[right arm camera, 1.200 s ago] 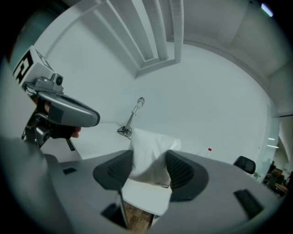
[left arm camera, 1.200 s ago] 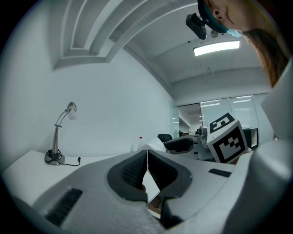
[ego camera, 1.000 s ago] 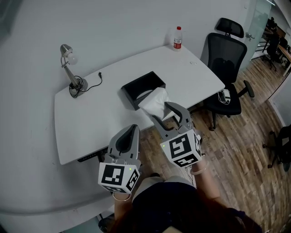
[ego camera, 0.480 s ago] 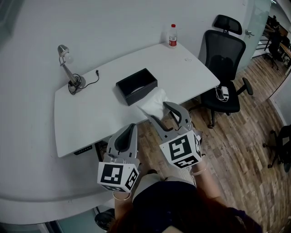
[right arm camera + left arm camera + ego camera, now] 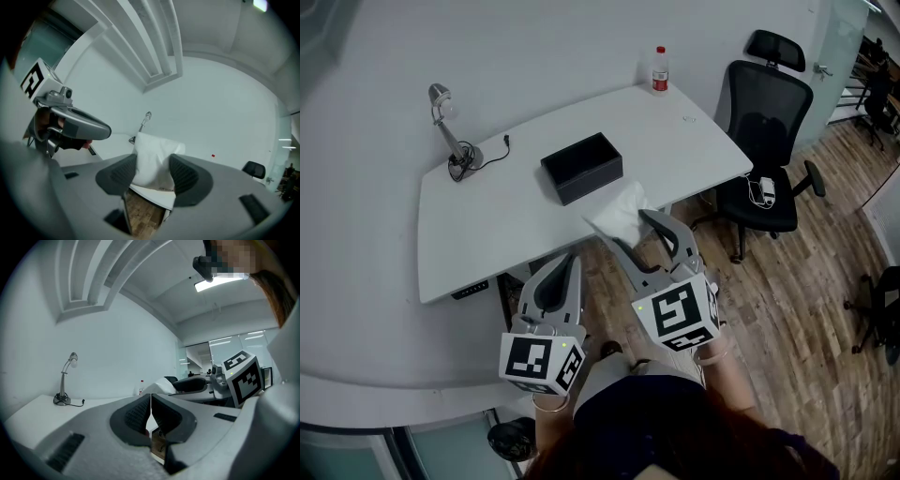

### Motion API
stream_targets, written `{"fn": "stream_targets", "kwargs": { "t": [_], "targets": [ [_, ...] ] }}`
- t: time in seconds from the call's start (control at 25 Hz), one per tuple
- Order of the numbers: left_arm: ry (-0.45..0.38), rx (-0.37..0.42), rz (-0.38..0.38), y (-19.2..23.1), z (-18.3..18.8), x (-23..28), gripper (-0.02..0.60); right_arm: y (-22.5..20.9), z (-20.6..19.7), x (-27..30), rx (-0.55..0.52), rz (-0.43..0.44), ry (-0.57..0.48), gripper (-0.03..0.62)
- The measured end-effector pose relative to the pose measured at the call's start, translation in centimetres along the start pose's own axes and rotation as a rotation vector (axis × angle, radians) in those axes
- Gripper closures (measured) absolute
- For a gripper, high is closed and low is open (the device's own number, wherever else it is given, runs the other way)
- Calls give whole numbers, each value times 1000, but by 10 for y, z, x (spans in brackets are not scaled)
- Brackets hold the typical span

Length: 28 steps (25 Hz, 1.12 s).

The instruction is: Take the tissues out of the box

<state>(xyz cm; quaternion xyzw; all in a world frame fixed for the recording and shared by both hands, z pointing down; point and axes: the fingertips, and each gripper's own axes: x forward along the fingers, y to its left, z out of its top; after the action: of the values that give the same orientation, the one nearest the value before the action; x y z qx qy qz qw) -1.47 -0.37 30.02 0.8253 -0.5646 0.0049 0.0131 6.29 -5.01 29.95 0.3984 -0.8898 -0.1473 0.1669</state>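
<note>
A black tissue box stands on the white desk. A white pack of tissues hangs off the desk's near edge, above the wooden floor, with my right gripper shut on it. In the right gripper view the white tissues sit squeezed between both dark pads. My left gripper is held beside it at the left, near the desk's front edge, shut with nothing in it. Its pads meet in the left gripper view.
A desk lamp with a cable stands at the desk's far left corner. A water bottle is at the far right corner. A black office chair stands right of the desk on the wooden floor.
Both grippers have drawn back from the desk towards me. The tissue pack went with the right gripper and now hangs farther from the black box.
</note>
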Motion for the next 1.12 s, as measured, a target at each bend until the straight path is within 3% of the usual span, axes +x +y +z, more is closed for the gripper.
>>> {"fn": "stream_targets", "kwargs": {
  "t": [1.12],
  "targets": [
    [10, 21, 51, -54, -3, -41, 555, 19, 0, -76, 26, 51, -76, 361]
  ]
}}
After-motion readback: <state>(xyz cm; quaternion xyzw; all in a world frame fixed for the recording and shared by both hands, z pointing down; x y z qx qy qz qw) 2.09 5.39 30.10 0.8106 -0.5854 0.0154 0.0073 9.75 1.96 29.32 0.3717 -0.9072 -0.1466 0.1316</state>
